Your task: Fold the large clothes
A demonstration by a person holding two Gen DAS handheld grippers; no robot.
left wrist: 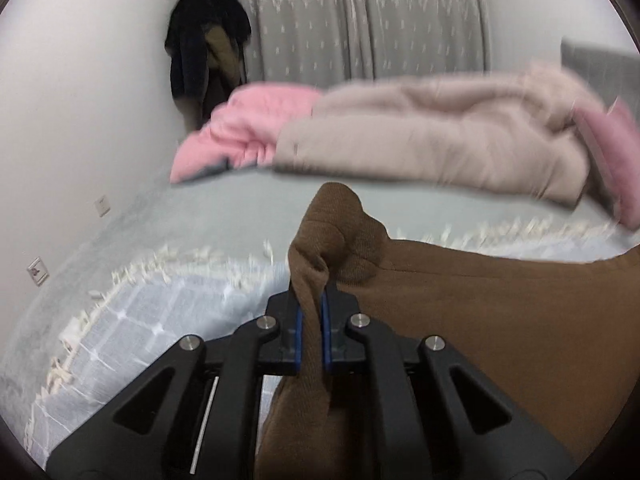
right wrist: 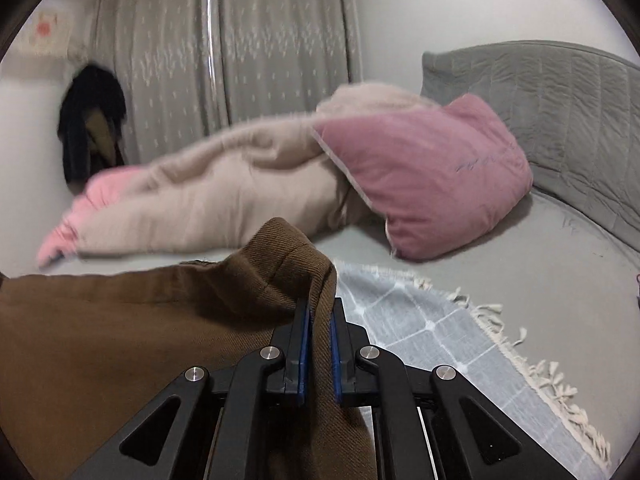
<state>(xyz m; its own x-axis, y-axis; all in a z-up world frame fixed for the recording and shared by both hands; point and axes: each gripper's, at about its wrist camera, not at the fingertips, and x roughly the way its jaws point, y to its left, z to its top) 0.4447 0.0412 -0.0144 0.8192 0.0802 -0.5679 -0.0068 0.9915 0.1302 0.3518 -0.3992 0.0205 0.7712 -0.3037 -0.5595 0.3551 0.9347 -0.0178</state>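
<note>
A large brown ribbed garment (left wrist: 500,320) hangs stretched between my two grippers above the bed. My left gripper (left wrist: 311,300) is shut on a bunched corner of the cloth, which pokes up past the blue pads. In the right wrist view the same brown garment (right wrist: 120,340) spreads off to the left, and my right gripper (right wrist: 319,312) is shut on its other corner. The fabric drapes down over both gripper bodies and hides what lies under it.
A pale blue checked throw (right wrist: 440,344) with white fringe covers the grey bed (right wrist: 540,256). Behind lie a beige padded coat (left wrist: 420,140), a pink garment (left wrist: 240,128) and a pink pillow (right wrist: 432,176). Dark clothes (left wrist: 204,52) hang by the grey curtain (right wrist: 260,60); a wall stands left.
</note>
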